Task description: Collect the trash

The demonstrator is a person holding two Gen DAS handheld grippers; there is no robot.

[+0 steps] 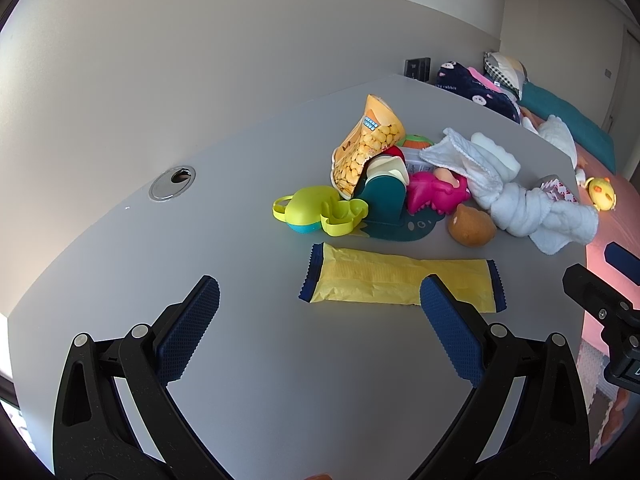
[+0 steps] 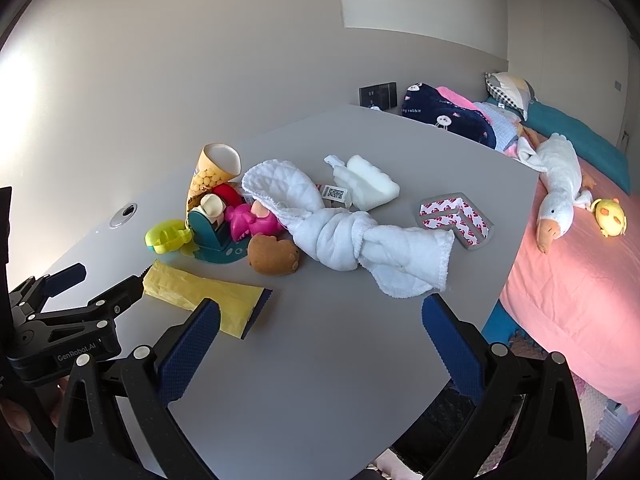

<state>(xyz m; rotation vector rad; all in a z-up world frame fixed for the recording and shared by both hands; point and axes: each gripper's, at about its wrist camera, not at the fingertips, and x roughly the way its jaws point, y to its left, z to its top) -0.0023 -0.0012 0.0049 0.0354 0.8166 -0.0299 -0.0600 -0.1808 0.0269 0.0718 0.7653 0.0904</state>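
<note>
A flat yellow wrapper with dark blue ends [image 1: 396,278] lies on the grey table [image 1: 240,240]; it also shows in the right wrist view [image 2: 208,294]. An open orange snack bag [image 1: 362,146] leans in the pile behind it, also seen from the right [image 2: 212,172]. My left gripper [image 1: 320,300] is open and empty, just short of the wrapper, its right finger over the wrapper's right part. My right gripper [image 2: 320,322] is open and empty over bare table near the right edge.
A pile holds a green toy [image 1: 316,210], a teal stand [image 1: 384,204], a pink toy [image 1: 434,194], a brown plush [image 1: 472,224] and a knotted white cloth [image 2: 352,236]. A red-patterned corner piece [image 2: 456,218] lies beyond. A pink bed [image 2: 580,280] with a plush goose [image 2: 556,196] stands to the right.
</note>
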